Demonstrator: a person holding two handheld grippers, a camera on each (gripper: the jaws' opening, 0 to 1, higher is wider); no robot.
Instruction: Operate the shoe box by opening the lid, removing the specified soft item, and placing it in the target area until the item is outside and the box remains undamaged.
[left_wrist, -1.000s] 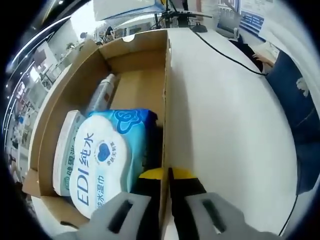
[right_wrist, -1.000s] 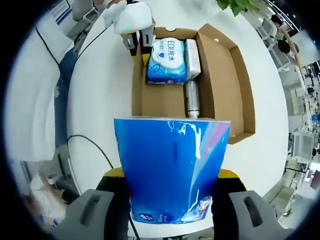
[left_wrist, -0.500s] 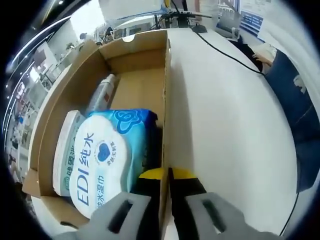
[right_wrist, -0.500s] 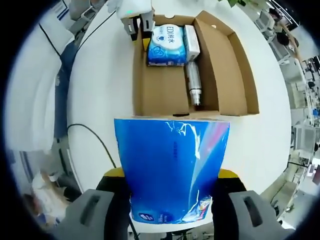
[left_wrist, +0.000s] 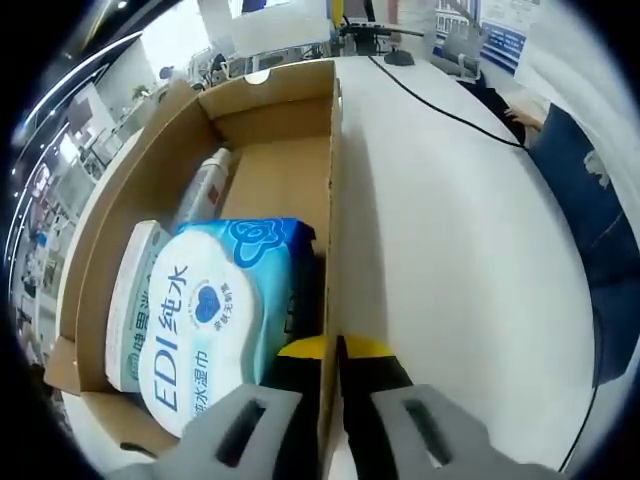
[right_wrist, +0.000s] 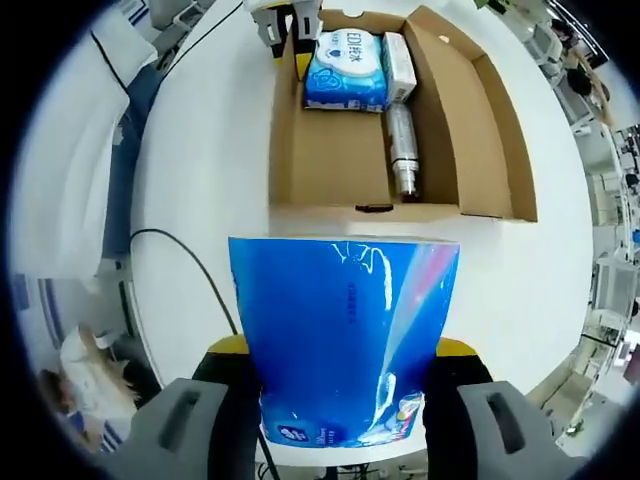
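We see a white table (right_wrist: 200, 180) carrying an open cardboard shoe box (right_wrist: 330, 170), its lid folded out to one side. In the left gripper view the same shoe box (left_wrist: 270, 110) stretches away from the camera, its long side wall running up the middle of the picture.

Outside the box, the right gripper (right_wrist: 340, 375) has its jaws clamped on the sides of a blue plastic pack (right_wrist: 345, 330), a soft glossy package that we see held above the table, nearer the camera than the box's near end wall and apart from it.

Inside the box, at the far end in the right gripper view, lies a wet-wipes pack (right_wrist: 345, 65) printed "EDI", with a white flat pack (right_wrist: 399, 62) just beside it and a silver bottle (right_wrist: 404, 150) lying lengthwise next to the lid-side wall. The left gripper view shows these wipes (left_wrist: 215, 320) close up, the bottle (left_wrist: 205, 190) beyond them.

The left gripper (left_wrist: 332, 352) has its jaws pressed together on the box's side wall, one inside and one outside. We also see it at the box's far corner in the right gripper view (right_wrist: 285, 15).

A black cable (right_wrist: 195, 275) curls across the table.
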